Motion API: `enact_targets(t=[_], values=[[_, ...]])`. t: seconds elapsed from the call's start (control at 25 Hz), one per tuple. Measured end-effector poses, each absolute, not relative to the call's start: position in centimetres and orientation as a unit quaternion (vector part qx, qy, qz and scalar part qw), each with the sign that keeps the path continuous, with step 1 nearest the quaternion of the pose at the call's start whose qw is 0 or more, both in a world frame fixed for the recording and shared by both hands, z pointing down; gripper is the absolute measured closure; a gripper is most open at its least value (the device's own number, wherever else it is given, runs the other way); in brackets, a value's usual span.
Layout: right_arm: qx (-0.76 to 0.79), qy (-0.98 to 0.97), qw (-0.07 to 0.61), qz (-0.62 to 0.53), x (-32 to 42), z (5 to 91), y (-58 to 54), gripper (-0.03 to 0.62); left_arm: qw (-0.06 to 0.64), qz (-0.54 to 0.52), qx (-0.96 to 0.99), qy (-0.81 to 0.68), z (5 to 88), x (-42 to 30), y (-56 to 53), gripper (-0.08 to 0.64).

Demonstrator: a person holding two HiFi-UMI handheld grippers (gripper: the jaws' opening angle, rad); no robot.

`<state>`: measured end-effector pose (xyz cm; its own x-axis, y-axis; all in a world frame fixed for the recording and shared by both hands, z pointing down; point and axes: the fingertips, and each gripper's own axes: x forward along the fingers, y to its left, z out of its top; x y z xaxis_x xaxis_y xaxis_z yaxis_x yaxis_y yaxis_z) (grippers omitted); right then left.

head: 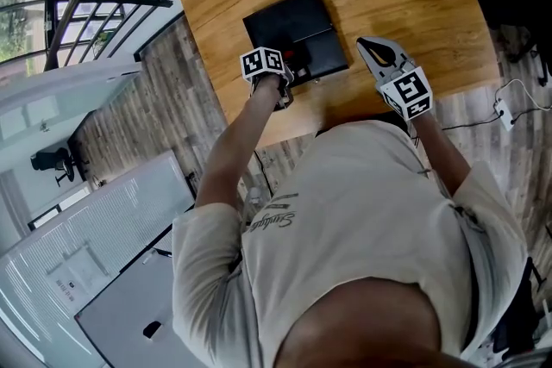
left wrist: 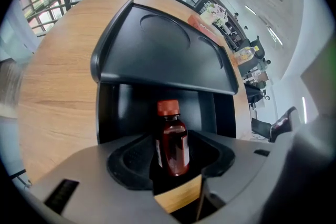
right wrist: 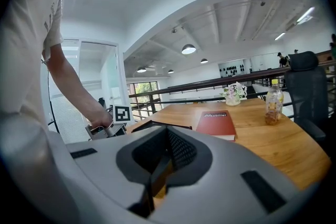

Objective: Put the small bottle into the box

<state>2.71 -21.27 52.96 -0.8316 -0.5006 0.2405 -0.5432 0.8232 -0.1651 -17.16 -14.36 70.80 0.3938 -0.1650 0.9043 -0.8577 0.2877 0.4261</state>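
In the lower middle of the left gripper view, the left gripper [left wrist: 170, 168] has its fingers clamped on a small brown bottle [left wrist: 172, 145] with a red cap. The bottle is upright at the near edge of the open black box [left wrist: 157, 55]. To the right of the box in the head view, the right gripper [head: 373, 47] hovers over the tabletop [head: 423, 0], fingers closed on nothing.

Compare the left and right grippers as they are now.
The left gripper is shut on the small bottle; the right gripper is shut on nothing. The left gripper points into the open black box; the right gripper points past it, toward the red book. Both are at the wooden table's near edge.
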Motion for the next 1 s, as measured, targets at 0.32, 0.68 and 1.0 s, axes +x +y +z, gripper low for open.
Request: enact_targets(t=[0.32,0.68,1.0], values=[[0.256,-0.956,0.100,0.101,0.8,52.3,-19.7,0.598,0.608,0.217,0.588,-0.487,66.6,-17.5,-14.4,0.351],[0.224,-0.966,0.102,0.072,-2.3,49.8,-18.2,0.598,0.447,0.167,0.696,-0.537,58.9,-18.4,-15.3,0.505],[0.205,-0.972,0.086,0.071,-4.3,45.3,-18.1,0.598,0.291,0.073,0.753,-0.586,48.8,-21.5,-15.2,0.522]])
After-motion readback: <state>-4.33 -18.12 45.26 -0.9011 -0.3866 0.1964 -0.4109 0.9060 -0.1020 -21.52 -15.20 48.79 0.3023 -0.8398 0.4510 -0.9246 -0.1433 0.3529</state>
